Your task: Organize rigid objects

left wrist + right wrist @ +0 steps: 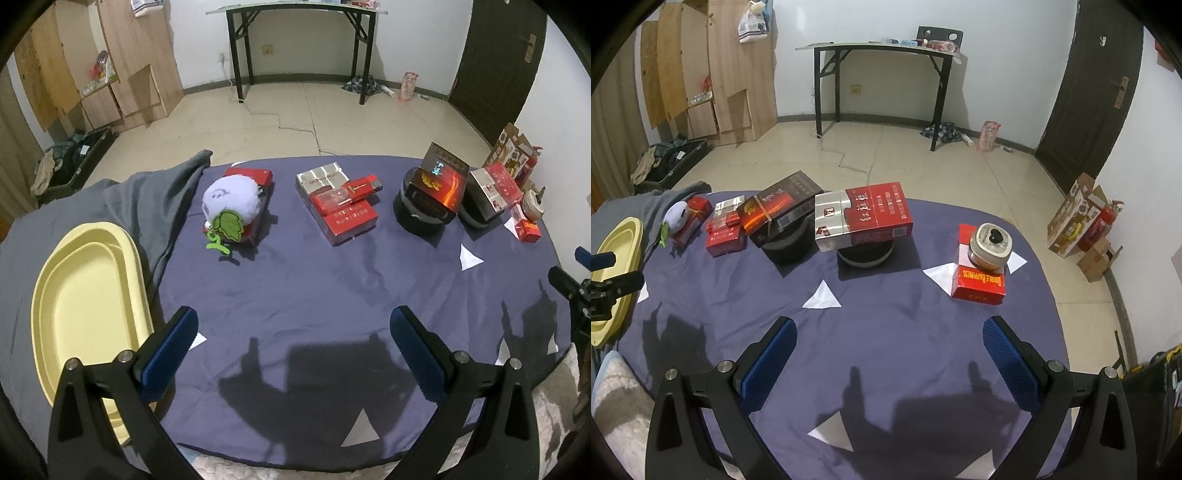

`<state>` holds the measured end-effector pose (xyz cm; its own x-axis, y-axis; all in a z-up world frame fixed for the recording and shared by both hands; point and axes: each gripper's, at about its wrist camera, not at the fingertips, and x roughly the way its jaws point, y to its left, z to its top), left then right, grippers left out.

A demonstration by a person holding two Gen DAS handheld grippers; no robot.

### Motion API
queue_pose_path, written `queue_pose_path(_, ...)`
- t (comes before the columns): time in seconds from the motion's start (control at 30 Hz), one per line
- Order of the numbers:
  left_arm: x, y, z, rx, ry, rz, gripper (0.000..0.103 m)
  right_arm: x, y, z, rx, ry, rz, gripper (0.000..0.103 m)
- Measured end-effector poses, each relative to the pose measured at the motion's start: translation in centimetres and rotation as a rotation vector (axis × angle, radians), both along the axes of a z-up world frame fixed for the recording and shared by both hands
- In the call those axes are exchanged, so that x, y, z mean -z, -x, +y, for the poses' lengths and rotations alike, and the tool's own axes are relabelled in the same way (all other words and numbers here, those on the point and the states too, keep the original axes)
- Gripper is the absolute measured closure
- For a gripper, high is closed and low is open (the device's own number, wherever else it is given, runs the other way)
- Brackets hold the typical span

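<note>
On the purple cloth (314,295) a row of boxes runs across the far side. A white plush toy (231,201) with a green leaf lies on a red box (258,175). A stack of red and silver cartons (336,203) sits mid-table. A dark box (779,206) and a red-silver carton (864,218) each rest on a black round container. A small round jar (991,245) stands on a red box (979,284). My left gripper (293,332) and right gripper (890,341) are both open and empty, well short of the objects.
A yellow tray (92,295) lies at the left on a grey cloth (155,195). The other gripper shows at the right edge of the left wrist view. Beyond the table are tiled floor, a black-legged desk (882,48) and cardboard boxes (1075,218).
</note>
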<state>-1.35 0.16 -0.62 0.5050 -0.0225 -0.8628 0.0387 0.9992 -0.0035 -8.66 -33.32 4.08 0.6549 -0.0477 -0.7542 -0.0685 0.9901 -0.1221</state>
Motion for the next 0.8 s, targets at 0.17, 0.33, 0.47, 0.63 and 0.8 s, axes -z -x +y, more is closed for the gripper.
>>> queue_pose_path(0.17, 0.5, -0.3, 0.2, -0.005, -0.004, 0.004, 0.0, 0.6, -0.3, -0.2, 0.002, -0.007, 0.012, 0.0)
queue_pose_path(0.33, 1.1, -0.7, 0.5, -0.018, 0.008, 0.021, 0.0, 1.3, -0.9, -0.5, 0.009, -0.012, 0.024, 0.0)
queue_pose_path(0.47, 1.4, -0.8, 0.4, -0.011, 0.003, 0.023, 0.0, 1.8, -1.4, -0.6, 0.015, -0.019, 0.031, 0.0)
queue_pose_path(0.63, 2.0, -0.9, 0.6, -0.012, 0.005, 0.04, 0.0, 2.8, -2.0, -0.5, 0.014, -0.026, 0.062, 0.0)
queue_pose_path(0.8, 2.5, -1.1, 1.1, -0.027, 0.011, 0.052, 0.0, 3.4, -2.3, -0.8, 0.02, -0.037, 0.08, 0.0)
